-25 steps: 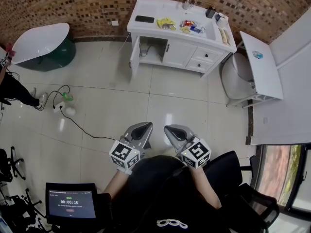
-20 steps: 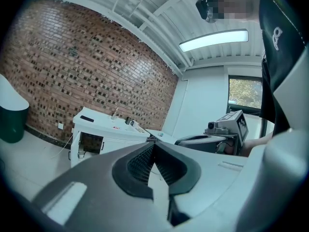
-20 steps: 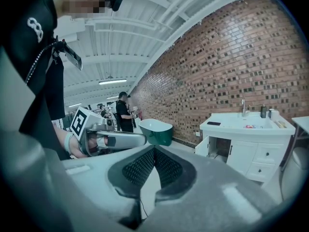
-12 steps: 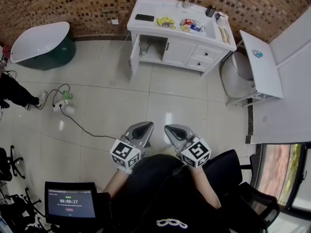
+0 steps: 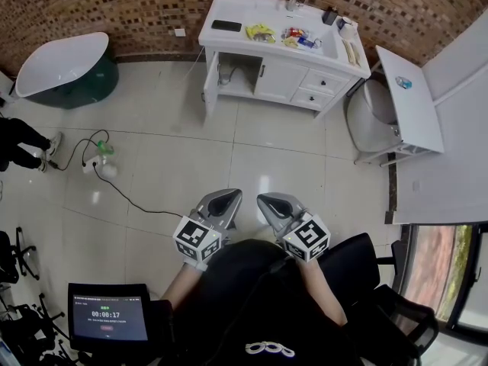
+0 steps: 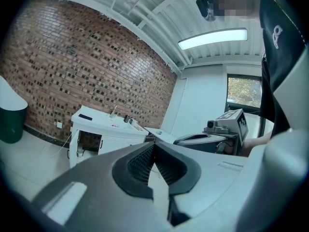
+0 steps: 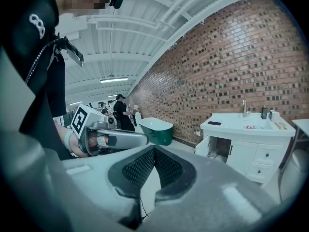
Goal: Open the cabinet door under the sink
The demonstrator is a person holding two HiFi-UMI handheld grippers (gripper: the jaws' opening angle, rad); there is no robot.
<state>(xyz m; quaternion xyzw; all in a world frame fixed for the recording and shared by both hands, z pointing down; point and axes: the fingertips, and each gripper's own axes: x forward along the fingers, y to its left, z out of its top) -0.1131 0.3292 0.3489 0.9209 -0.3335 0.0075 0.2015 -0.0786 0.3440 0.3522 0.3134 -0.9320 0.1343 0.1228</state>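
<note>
Left tool [image 5: 228, 197] and right tool [image 5: 264, 201] sit side by side, each with its jaws closed on nothing, well short of the cabinet.

Far ahead of both tools, across a glossy pale tiled floor [image 5: 267, 143], the white sink cabinet [image 5: 263, 90] stands against a brick wall [image 5: 114, 6]. Its left cabinet door [image 5: 210, 82] is swung outward, baring a dark compartment with a pipe inside. One second door [image 5: 280, 81] beside it is closed, and two drawers [image 5: 324, 88] sit right of that. The tabletop [image 5: 236, 10] carries a dark flat item, small packets and bottles, with one faucet [image 5: 294, 2] at the back. One green-and-white bathtub [image 5: 57, 63] lies ahead and left of the tools, one cable [image 5: 130, 197] trails over the tiles, and one tablet [image 5: 110, 315] shows behind the left tool.
</note>
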